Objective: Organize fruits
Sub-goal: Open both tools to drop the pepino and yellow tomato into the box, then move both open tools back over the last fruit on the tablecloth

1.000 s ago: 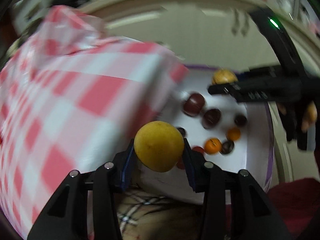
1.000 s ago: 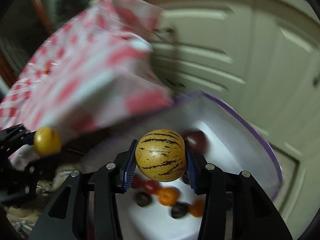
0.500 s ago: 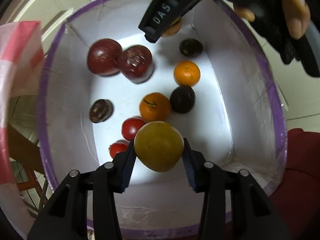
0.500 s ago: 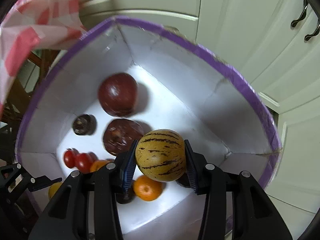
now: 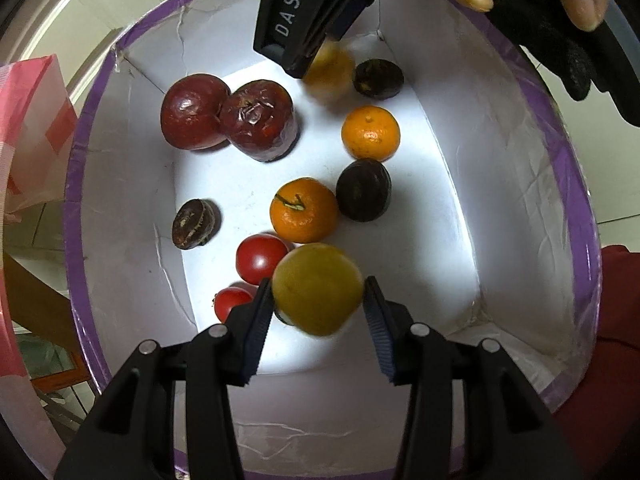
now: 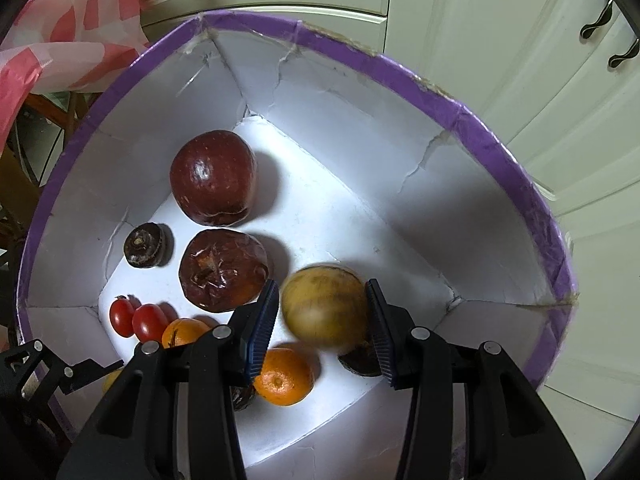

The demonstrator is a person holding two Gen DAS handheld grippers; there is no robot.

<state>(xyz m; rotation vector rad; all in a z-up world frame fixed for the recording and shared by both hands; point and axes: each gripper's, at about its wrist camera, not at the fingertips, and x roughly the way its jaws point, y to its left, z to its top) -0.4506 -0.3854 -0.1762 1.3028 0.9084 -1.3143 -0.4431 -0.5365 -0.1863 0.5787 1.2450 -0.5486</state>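
My left gripper (image 5: pixel 316 300) points down into the box (image 5: pixel 560 160), a white carton with a purple rim, and its jaws are opening, with the plain yellow fruit (image 5: pixel 318 288) between the pads. The pads no longer seem to press on it, and its lower edge is a little blurred. This fruit is over the near side of the box floor, just above two cherry tomatoes (image 5: pixel 256 260) and beside a tangerine (image 5: pixel 304 210). The box walls are high on all sides. The floor is free along the right wall and in the near right corner, while the left half and the middle are crowded. My right gripper (image 6: pixel 322 308) is over the far side of the same box. Its jaws stand narrow around the striped fruit (image 6: pixel 324 312), which is yellow-green and round. The fruit is smeared with motion and a thin gap shows at the left pad, so I think it is loose and not gripped. A smooth red apple (image 6: pixel 212 176) and a wrinkled one (image 6: pixel 222 270) touch each other near the left wall of the box. Some dark small fruits (image 5: pixel 362 190) lie scattered on the floor. A red checked cloth (image 6: pixel 60 40) hangs outside the box at the left rim, and cream cupboard doors (image 6: pixel 520 40) stand behind the box.
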